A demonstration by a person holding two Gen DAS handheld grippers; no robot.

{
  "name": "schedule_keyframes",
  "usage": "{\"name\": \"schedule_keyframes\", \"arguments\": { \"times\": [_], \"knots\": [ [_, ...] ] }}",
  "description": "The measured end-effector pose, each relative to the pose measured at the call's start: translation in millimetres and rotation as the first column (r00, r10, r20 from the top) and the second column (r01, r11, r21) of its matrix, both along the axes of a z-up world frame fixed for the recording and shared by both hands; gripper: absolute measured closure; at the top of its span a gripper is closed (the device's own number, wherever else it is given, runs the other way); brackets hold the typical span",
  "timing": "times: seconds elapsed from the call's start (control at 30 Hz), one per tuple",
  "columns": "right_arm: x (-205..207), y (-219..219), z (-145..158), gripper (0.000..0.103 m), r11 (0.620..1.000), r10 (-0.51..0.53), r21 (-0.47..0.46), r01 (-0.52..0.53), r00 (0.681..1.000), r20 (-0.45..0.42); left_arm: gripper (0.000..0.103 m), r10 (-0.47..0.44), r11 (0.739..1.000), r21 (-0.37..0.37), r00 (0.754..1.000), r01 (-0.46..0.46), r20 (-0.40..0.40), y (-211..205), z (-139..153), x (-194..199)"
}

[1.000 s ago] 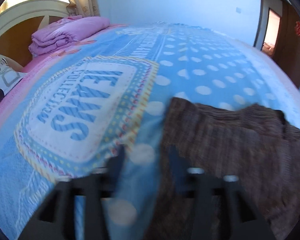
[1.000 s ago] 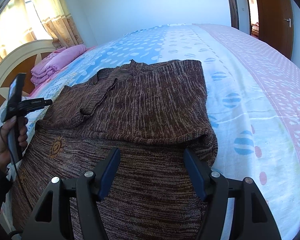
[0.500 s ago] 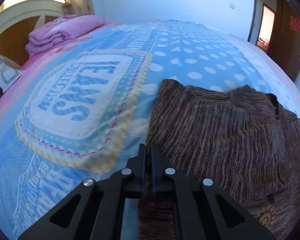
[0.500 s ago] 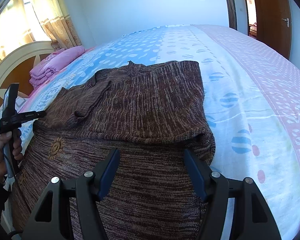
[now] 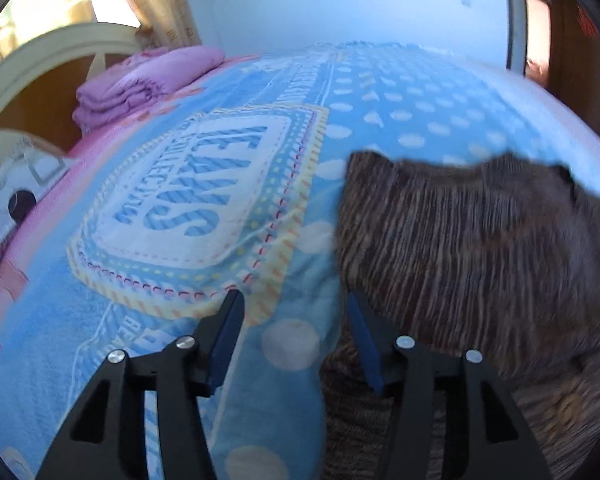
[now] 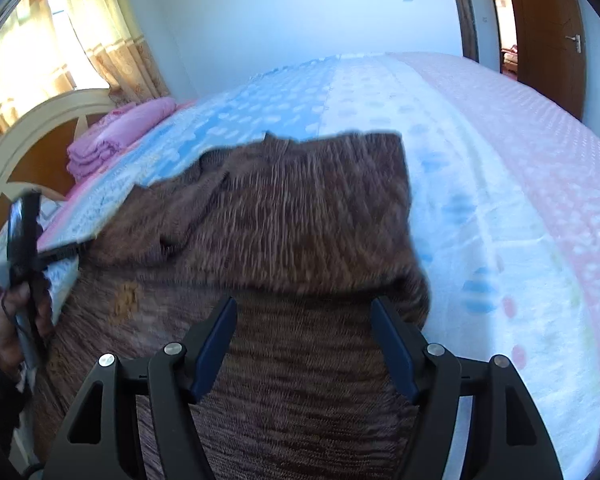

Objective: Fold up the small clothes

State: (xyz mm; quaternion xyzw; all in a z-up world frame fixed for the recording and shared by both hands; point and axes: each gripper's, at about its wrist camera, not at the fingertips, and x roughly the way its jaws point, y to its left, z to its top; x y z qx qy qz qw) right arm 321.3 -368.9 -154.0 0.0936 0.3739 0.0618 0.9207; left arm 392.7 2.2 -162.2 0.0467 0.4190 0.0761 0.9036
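- Left claw [image 5: 294, 312]: pressed together on the brown sweater [image 5: 480, 248] edge half a second ago, jaws just reopened, now spread, gripping nothing.
- Right claw [image 6: 304, 316]: spread above sweater, unchanged.

Coarse brown knit sweater [image 6: 300, 216] on smooth printed bedspread [image 5: 204, 208].

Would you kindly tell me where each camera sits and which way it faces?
Left wrist: rides the left tongs, angled down at the bedspread and the sweater's left edge; open fingers only.
Right wrist: rides the right tongs, angled down over the sweater; open fingers, plus the person's left hand.
Shared: sweater, pink blankets, headboard.
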Motion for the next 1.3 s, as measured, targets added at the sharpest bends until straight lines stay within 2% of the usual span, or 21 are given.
{"name": "schedule_keyframes", "arguments": {
  "times": [0.13,0.2,0.23,0.3,0.33,0.37,0.43,0.53,0.73,0.8,0.87,0.93,1.07,1.1,1.13,1.17,1.23,1.3],
  "knots": [
    [18.0,-8.6,21.5,0.032,0.995,-0.074,-0.056,0.077,0.996,0.054,0.041,0.015,1.000,-0.017,1.000,-0.015,-0.006,6.5,-3.5,0.8],
    [40.9,-8.8,17.0,0.032,0.991,-0.087,-0.104,0.085,0.996,-0.011,0.040,0.014,1.000,0.001,1.000,-0.014,0.000,3.3,-4.7,0.1],
    [52.6,-8.1,10.1,0.032,0.982,-0.107,-0.163,0.098,0.993,-0.048,0.041,0.014,1.000,0.009,1.000,-0.014,0.005,1.6,-4.6,-0.7],
    [62.5,-13.3,-1.4,0.042,0.967,-0.146,-0.224,0.119,0.983,-0.108,0.038,0.015,1.000,0.021,1.000,-0.015,0.013,0.2,-4.7,-2.0],
    [60.8,-17.8,-4.9,0.053,0.969,-0.151,-0.217,0.121,0.980,-0.128,0.036,0.020,1.000,0.020,1.000,-0.020,0.016,0.6,-4.9,-2.1],
    [56.6,-20.9,-8.3,0.058,0.973,-0.143,-0.204,0.112,0.979,-0.145,0.035,0.022,1.000,0.009,1.000,-0.022,0.016,2.7,-5.2,-2.3],
    [46.0,-22.6,-12.9,0.062,0.981,-0.104,-0.179,0.076,0.982,-0.156,0.031,0.032,0.999,-0.013,0.999,-0.032,0.013,6.9,-6.4,-1.5],
    [32.1,-24.2,-14.0,0.082,0.978,-0.092,-0.200,0.061,0.985,-0.149,0.030,0.032,0.999,-0.036,0.999,-0.032,0.009,9.2,-7.4,-0.8],
    [34.1,-38.0,-12.2,0.082,0.976,-0.139,-0.190,0.107,0.977,-0.163,0.024,0.043,0.997,-0.061,0.999,-0.042,0.008,14.0,-7.9,-1.2],
    [34.6,-37.1,-2.1,0.075,0.973,-0.156,-0.191,0.127,0.977,-0.146,0.020,0.054,0.996,-0.072,0.998,-0.053,0.010,16.6,-7.9,-2.1],
    [39.2,-31.8,11.0,0.034,0.972,-0.155,-0.195,0.131,0.981,-0.116,0.020,0.056,0.995,-0.084,0.998,-0.055,0.008,18.4,-8.6,-1.8],
    [46.9,-26.6,21.6,0.033,0.978,-0.130,-0.173,0.114,0.988,-0.082,0.020,0.056,0.995,-0.079,0.998,-0.055,0.006,17.1,-9.0,-1.4],
    [89.2,-6.6,14.6,0.034,0.963,-0.120,-0.255,0.085,0.985,-0.126,0.017,0.064,0.997,-0.042,0.998,-0.064,0.009,13.0,-9.3,-1.6],
    [96.9,-4.3,9.0,0.038,0.954,-0.135,-0.285,0.090,0.980,-0.144,0.016,0.065,0.997,-0.037,0.998,-0.065,0.008,13.0,-9.4,-2.1],
    [103.6,-3.9,1.8,0.052,0.945,-0.151,-0.313,0.093,0.975,-0.165,0.014,0.070,0.997,-0.028,0.997,-0.070,0.007,12.5,-9.7,-1.9],
    [110.2,-6.8,-6.4,0.055,0.938,-0.167,-0.334,0.095,0.967,-0.195,0.013,0.075,0.997,-0.024,0.997,-0.075,0.004,13.2,-10.1,-1.8],
    [112.8,-24.0,-11.3,0.055,0.919,-0.251,-0.354,0.174,0.950,-0.184,0.011,0.086,0.996,-0.033,0.996,-0.086,-0.001,16.5,-10.9,-1.2],
    [110.1,-42.9,-13.9,0.055,0.917,-0.298,-0.327,0.228,0.936,-0.185,0.010,0.087,0.995,-0.052,0.996,-0.087,-0.005,19.7,-11.7,-1.2]
  ]
}}
